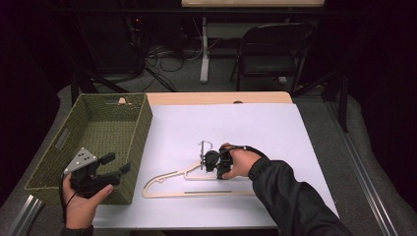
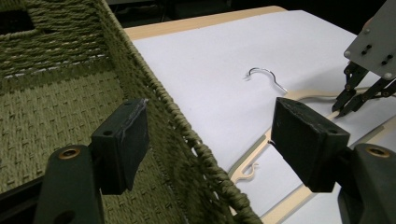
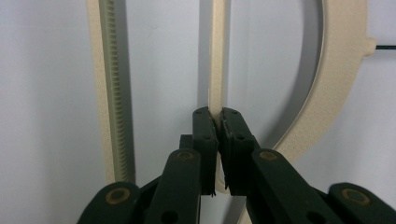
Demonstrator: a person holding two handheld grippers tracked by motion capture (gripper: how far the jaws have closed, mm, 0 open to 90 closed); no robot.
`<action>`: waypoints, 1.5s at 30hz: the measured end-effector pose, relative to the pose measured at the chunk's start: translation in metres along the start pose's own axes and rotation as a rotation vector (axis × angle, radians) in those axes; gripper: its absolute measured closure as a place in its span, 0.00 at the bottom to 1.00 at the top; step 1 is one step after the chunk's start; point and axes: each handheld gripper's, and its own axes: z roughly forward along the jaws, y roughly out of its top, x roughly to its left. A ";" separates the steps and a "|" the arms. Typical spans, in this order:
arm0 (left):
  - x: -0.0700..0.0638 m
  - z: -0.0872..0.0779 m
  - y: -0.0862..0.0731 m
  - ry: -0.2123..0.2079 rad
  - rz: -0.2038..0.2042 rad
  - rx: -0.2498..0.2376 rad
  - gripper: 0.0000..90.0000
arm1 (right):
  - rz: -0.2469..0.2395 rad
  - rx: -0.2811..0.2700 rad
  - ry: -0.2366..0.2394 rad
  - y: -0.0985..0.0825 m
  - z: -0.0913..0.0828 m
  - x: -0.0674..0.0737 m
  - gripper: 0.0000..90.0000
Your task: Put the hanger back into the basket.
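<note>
Dark floor, cables and a folding chair (image 1: 275, 49) lie beyond the table (image 1: 221, 98), whose white sheet (image 1: 246, 128) carries the work. From the high view, a cream hanger (image 1: 196, 189) lies flat at about six o'clock on the sheet, its metal hook (image 1: 204, 145) pointing toward twelve; the right gripper (image 1: 214, 162) sits on its upper arm near the neck, while the left gripper (image 1: 115, 164) hovers over the near right corner of the woven green basket (image 1: 59, 142) at nine o'clock. To do this lift well, I would raise the hanger level and slowly, since a pinch on one thin bar lets it swing, and tip the hook clear of the basket rim before lowering. Through the left gripper view, its jaws stand wide with nothing between them, straddling the basket's wall (image 2: 187, 140); the hanger (image 2: 289, 200) and hook (image 2: 264, 74) lie at three o'clock, and the basket's far end is cut off. Along the right gripper view, the jaws are pinched narrow on the hanger's slim bar (image 3: 218, 56); the ribbed bar (image 3: 109, 84) stands at nine o'clock, the curved shoulder (image 3: 341, 70) at two. How deep the pads bite is hard to judge, and the hook runs out of frame.
</note>
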 end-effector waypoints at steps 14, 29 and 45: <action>-0.027 0.016 0.013 -0.095 0.084 0.028 0.36 | -0.057 -0.044 -0.197 -0.018 -0.019 0.026 0.95; -0.056 0.058 0.030 -0.210 0.112 0.117 0.37 | -0.148 -0.094 -0.425 -0.017 -0.034 0.061 0.95; -0.084 0.130 0.040 -0.323 0.138 0.337 0.55 | -0.169 -0.103 -0.470 -0.019 -0.029 0.066 0.95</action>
